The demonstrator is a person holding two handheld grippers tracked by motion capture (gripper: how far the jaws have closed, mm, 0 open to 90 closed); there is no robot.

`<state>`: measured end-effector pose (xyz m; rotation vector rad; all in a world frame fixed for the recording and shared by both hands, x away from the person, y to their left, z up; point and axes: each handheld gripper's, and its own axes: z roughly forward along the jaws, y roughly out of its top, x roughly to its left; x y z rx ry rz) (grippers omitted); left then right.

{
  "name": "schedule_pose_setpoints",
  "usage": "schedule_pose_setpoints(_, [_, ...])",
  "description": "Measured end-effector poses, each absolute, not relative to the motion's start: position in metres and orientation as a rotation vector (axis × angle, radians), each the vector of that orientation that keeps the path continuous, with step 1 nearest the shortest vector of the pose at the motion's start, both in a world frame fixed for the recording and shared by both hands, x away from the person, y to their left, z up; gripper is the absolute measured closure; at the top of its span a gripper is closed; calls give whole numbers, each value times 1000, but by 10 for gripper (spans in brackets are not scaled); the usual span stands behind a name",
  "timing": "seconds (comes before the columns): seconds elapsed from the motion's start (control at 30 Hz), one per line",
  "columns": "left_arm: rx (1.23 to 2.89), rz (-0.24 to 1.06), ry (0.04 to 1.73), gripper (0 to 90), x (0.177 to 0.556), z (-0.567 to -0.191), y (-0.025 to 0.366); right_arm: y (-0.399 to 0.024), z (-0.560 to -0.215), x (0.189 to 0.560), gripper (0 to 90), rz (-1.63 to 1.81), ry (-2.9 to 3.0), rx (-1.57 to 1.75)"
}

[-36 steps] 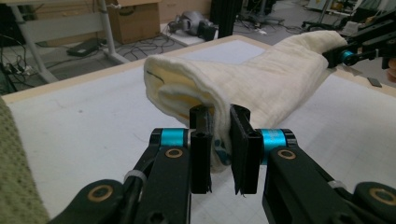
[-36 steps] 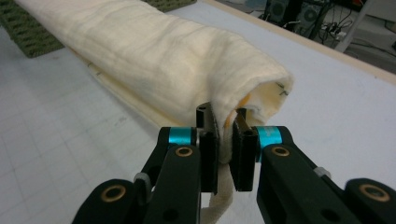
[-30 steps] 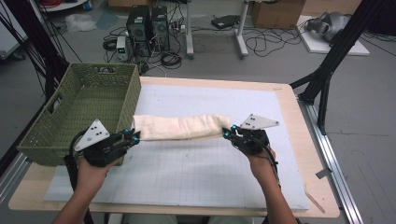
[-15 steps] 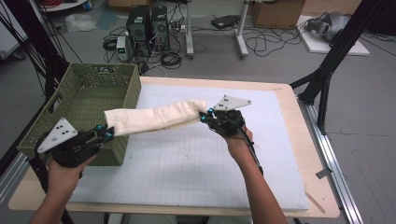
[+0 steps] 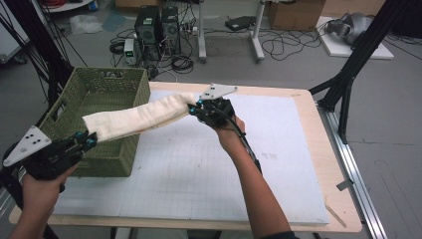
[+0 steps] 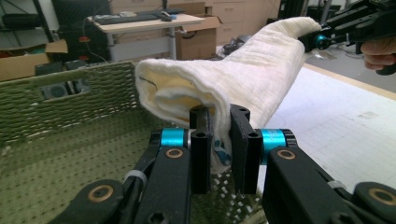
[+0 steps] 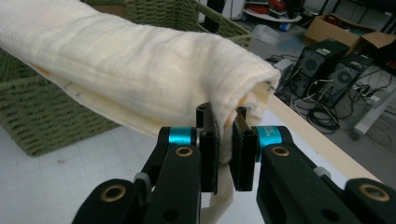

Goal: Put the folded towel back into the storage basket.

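A cream rolled towel (image 5: 142, 117) hangs stretched in the air between my two grippers, partly over the green woven basket (image 5: 74, 94). My left gripper (image 5: 89, 142) is shut on the towel's near end (image 6: 205, 100) above the basket's front wall. My right gripper (image 5: 193, 108) is shut on the far end (image 7: 252, 88), raised above the white mat (image 5: 209, 164). In the left gripper view the other gripper (image 6: 322, 39) pinches the towel's far tip. The jaws of both stand close together with cloth squeezed between them.
The basket stands at the table's left, its right wall beside the mat. Beyond the table's far edge are computer towers (image 5: 159, 25), cables and desk legs on the floor. A black frame leg (image 5: 348, 74) rises at the right. The mat's right half is bare.
Both hands have carried the towel leftward and upward; it has gone from above the mat's middle to hanging over the basket's right side. Both grips have held.
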<state>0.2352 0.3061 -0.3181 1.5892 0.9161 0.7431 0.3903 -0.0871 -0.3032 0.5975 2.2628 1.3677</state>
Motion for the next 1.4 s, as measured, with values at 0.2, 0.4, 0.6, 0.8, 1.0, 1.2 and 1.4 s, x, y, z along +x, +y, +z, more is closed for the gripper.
schedule_pose_setpoints(0.2, [1569, 776, 945, 794, 229, -314, 325, -57, -299, 402, 844, 1377, 2273, 558])
schedule_pose_setpoints(0.4, [1556, 801, 971, 794, 226, -314, 341, -27, -295, 413, 844, 1395, 2283, 533])
schedule_pose_setpoints(0.6, [1544, 820, 1005, 794, 222, -315, 357, 1, -289, 424, 844, 1403, 2291, 512])
schedule_pose_setpoints(0.8, [1525, 846, 1042, 794, 221, -317, 372, 30, -284, 433, 844, 1401, 2298, 490])
schedule_pose_setpoints(1.0, [1512, 869, 1077, 794, 218, -319, 388, 58, -284, 442, 844, 1386, 2312, 487])
schedule_pose_setpoints(1.2, [1514, 885, 1106, 794, 219, -323, 396, 82, -286, 451, 844, 1373, 2316, 494])
schedule_pose_setpoints(1.4, [1522, 892, 1124, 794, 221, -327, 398, 100, -284, 458, 844, 1354, 2314, 509])
